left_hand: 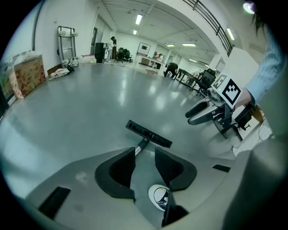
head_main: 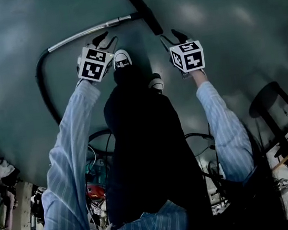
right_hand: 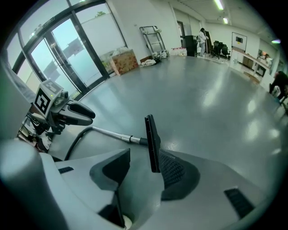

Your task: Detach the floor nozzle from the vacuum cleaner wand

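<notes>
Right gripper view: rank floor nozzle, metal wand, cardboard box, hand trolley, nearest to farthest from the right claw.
1. floor nozzle: on the floor, just ahead of the right claw.
2. metal wand: runs left from the nozzle.
3. cardboard box: upper left, by the glass doors.
4. hand trolley: far back, against the wall.

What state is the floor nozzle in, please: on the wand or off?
On: the floor nozzle is joined to the end of the wand.

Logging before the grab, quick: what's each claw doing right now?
Left claw: open, holding nothing.
Right claw: open, holding nothing.
</notes>
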A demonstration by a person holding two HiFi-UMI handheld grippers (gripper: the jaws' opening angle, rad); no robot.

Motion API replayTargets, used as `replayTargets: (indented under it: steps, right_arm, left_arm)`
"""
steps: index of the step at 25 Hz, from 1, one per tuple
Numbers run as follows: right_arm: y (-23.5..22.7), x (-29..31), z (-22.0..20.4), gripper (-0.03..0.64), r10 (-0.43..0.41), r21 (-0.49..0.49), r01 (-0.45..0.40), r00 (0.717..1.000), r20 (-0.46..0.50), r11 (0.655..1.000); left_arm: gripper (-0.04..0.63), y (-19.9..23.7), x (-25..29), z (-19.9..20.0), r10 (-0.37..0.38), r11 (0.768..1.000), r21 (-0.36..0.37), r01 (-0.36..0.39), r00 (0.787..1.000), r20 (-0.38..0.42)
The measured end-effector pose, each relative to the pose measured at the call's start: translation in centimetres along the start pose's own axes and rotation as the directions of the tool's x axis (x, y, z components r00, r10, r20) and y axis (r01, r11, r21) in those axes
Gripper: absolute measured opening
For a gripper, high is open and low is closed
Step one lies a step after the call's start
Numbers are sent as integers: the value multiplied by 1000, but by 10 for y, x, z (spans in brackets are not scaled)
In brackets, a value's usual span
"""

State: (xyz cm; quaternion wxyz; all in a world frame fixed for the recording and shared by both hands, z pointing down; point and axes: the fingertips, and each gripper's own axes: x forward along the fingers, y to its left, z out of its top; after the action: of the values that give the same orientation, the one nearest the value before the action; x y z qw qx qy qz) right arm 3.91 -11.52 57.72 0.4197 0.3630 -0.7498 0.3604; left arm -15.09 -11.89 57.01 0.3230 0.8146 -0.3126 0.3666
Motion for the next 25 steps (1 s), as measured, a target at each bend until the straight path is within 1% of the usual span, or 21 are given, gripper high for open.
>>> replayTargets:
  steps: [3,7,12,16,18,19,20,21,23,24,25]
  right_arm:
    - [-11,28,-16,204,-26,-11,26,1000,-16,1000]
    - [-15,67,-33,230,-22,-64,19,999,-42,998]
    - [-22,114,-36,241,-8,-100,6,1000,-24,995]
    - [-36,151,-39,244,-1,-106,0,1000,-12,994]
    - [-39,165,-38,244,23,-108,-23,1000,0,994]
    - [-39,172,-38,244,44,-110,-43,999,5,993]
    - [-39,178,-38,244,70,-114,-68,998,9,991]
    - [-38,183,-38,244,98,-118,-96,995,14,988]
    - [-37,189,-38,243,150,-129,-146,989,20,981]
    - [-38,192,-39,242,172,-132,-168,985,20,977]
    - [-38,194,-40,242,193,-133,-189,981,19,973]
  left_arm:
    - [125,1,29,-16,-2,999,51,3,1000,-18]
    - [140,8,65,-36,-3,992,122,10,999,-52]
    - [173,27,109,-54,13,974,225,8,996,-91]
    - [181,43,146,-65,24,962,273,2,995,-93]
    - [183,50,162,-72,31,954,299,0,995,-99]
    - [183,52,169,-75,35,946,324,0,994,-102]
    - [183,53,176,-77,38,933,360,3,994,-106]
    - [183,51,184,-80,40,914,406,9,993,-112]
    - [183,48,199,-85,51,863,505,23,990,-132]
    - [183,47,207,-88,62,838,545,27,988,-143]
    - [183,48,214,-91,72,821,571,26,986,-149]
